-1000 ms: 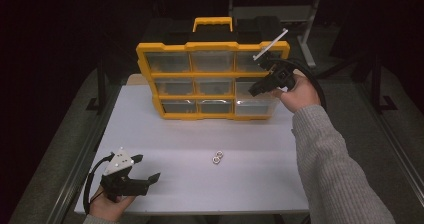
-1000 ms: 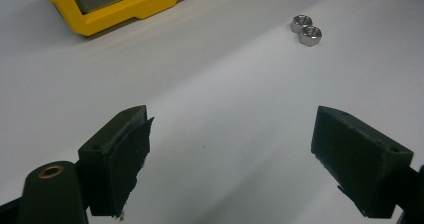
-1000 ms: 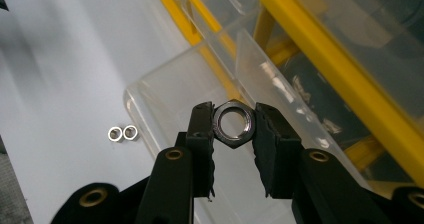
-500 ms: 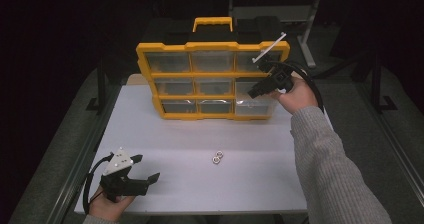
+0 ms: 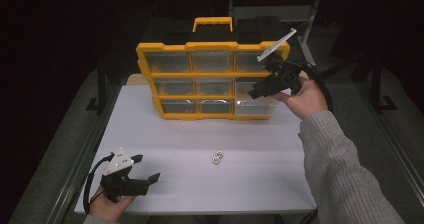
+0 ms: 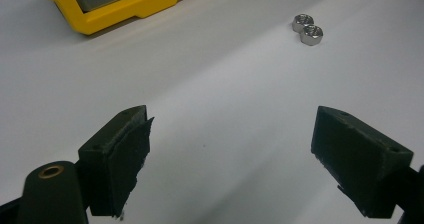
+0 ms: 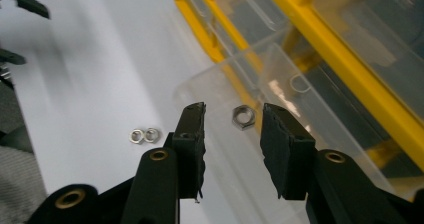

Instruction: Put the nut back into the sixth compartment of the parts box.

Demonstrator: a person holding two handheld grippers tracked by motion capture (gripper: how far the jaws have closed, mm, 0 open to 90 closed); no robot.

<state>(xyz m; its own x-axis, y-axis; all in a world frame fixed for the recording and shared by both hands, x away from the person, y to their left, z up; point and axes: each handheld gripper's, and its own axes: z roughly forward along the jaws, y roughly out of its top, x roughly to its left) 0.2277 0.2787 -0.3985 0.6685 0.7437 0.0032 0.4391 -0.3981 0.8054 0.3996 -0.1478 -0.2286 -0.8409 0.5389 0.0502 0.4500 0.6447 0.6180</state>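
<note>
A yellow organizer [image 5: 210, 46] with clear drawers stands at the back of the white table [image 5: 200, 134]. Its bottom-right drawer [image 7: 280, 84] is pulled out. My right gripper [image 5: 254, 91] hovers over that drawer; its jaws have just been opening and press on nothing. Past the tips of my right gripper [image 7: 233, 109], a steel nut [image 7: 243, 117] lies in the clear drawer. Two more nuts [image 5: 217, 157] sit side by side mid-table. At the near left, my left gripper [image 5: 146, 168] rests open and holds nothing. The two nuts [image 6: 307, 30] lie well ahead of my left gripper [image 6: 232, 149].
The organizer's yellow corner [image 6: 125, 11] is ahead and to the left of the left gripper. Metal table rails [image 5: 85, 159] run along both sides, with dark floor beyond. The person's sleeved right forearm [image 5: 340, 174] crosses the table's right side.
The right gripper has lifted slightly at the pulled-out drawer and its jaws have parted. The left gripper and the two nuts on the table have stayed put.
</note>
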